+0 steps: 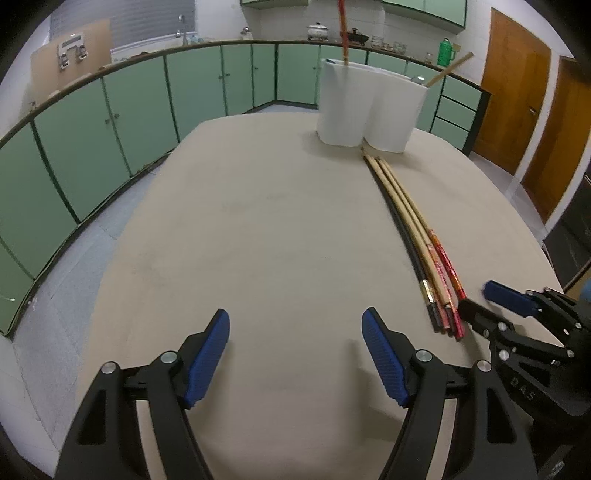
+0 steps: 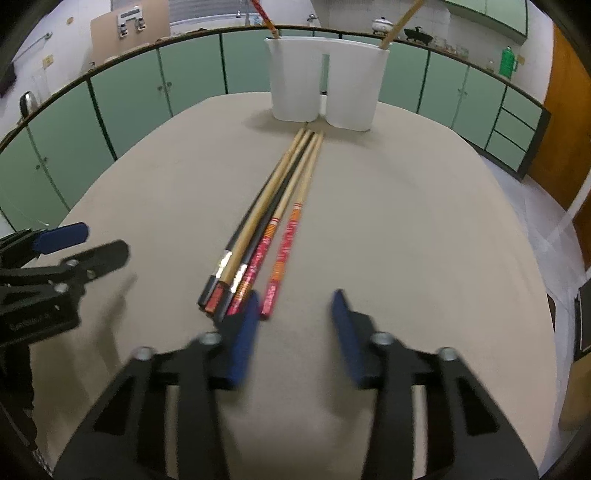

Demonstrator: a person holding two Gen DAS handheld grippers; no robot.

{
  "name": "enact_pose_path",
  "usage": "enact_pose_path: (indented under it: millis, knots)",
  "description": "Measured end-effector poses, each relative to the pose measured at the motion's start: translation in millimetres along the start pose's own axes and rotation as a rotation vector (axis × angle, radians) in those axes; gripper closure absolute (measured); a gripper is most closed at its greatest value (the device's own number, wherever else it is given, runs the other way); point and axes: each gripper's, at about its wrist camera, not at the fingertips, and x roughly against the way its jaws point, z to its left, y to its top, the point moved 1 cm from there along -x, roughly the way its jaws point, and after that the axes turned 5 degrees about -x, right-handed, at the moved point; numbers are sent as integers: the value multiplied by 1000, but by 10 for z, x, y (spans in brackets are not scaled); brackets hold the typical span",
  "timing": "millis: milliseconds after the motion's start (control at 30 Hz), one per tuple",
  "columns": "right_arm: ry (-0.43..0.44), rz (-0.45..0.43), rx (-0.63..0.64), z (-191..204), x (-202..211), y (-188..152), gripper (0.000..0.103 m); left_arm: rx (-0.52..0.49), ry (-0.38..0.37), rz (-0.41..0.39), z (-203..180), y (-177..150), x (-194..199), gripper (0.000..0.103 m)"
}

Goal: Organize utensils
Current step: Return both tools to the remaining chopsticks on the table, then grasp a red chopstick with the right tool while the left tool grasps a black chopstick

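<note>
Several chopsticks point(image 2: 271, 221) lie side by side on the beige table point(image 2: 406, 240), tips pointing at a white two-compartment holder point(image 2: 325, 85). They also show in the left wrist view point(image 1: 413, 229), as does the holder point(image 1: 369, 107). One red chopstick point(image 2: 264, 16) stands in the holder's left compartment, one wooden chopstick point(image 2: 400, 22) in the right. My right gripper point(image 2: 295, 310) is open, just behind the chopsticks' near ends, its left pad beside them. My left gripper point(image 1: 295, 328) is open and empty over bare table, left of the chopsticks.
Green cabinets point(image 1: 140, 110) run along the far wall under a counter with pots and a green flask point(image 1: 446, 51). Wooden doors point(image 1: 517, 92) stand at the right. The table's edge curves around both sides.
</note>
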Motion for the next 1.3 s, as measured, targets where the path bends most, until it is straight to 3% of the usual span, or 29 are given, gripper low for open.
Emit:
enact_pose_path:
  millis: [133,600,1100,1167,1300]
  knots:
    - [29,2,-11,-16,-2,2,97,-19,-32,10,-136,-9,-37,30]
    - [32,1,-35,-228,83,-69,98,-49,-111,16,-557,39,-130,30]
    - [39,-2,-45,-241,90,-72,97,-33,-56,7,-520,0,-145,29]
    - [40,-4,-49,-242,91,-74,97,-30,-60,6,-541,-3,-145,31]
    - [47,-3,-64,-264,83,-66,97,-63,-61,-1,-641,7,-153,52]
